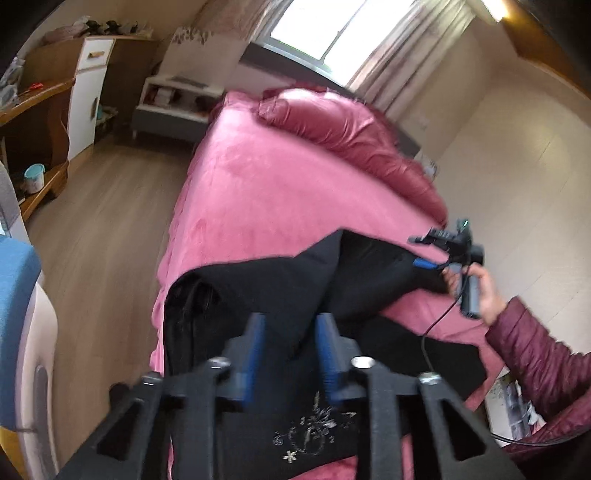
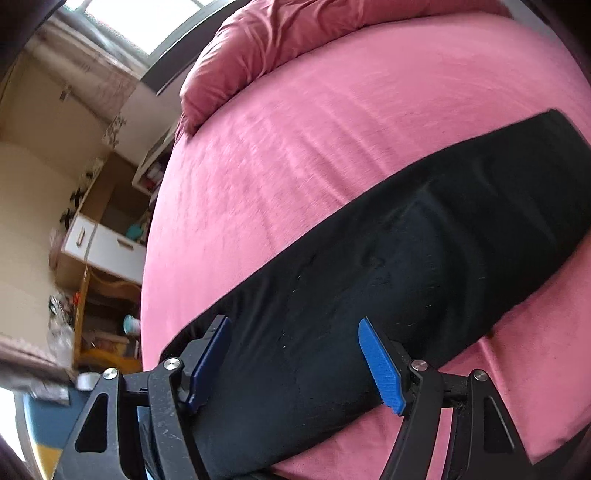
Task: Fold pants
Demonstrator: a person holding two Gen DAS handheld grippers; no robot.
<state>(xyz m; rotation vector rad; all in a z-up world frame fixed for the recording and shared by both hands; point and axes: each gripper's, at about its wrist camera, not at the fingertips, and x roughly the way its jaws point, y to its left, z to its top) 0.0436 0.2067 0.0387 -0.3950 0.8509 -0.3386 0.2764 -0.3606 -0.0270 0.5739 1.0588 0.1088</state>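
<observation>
**Black pants lie across the pink bed, both grippers open above them**

The big bed (image 1: 258,192) has a pink sheet, and its far corners run out of both pictures. A darker pink quilt (image 1: 343,136) is bunched up by the window (image 1: 332,29), which is so bright that nothing shows through it.

The black pants (image 1: 280,280) lie across the near part of the bed. In the left wrist view one leg reaches toward the right, and a little silver flower pattern (image 1: 310,432) shows near the bottom. The cloth is so dark that its folds are hard to see. The gripper frames hide the nearest part of the pants in both views.

The left gripper (image 1: 290,332) is over the pants with its blue pads part way apart. No cloth is pinched between them. The right gripper (image 2: 295,354) is over a pant leg (image 2: 406,251) with its pads wide apart, and nothing is pinched there either. Both views are a bit blurry.

A hand (image 1: 480,291) in a dark red puffy sleeve (image 1: 532,354) holds the right gripper's handle, and a black cable (image 1: 428,332) hangs from it.

Past the bed stand a white cabinet (image 1: 88,96) and wooden shelves (image 1: 40,155); the small things on them are too blurry to tell.
</observation>
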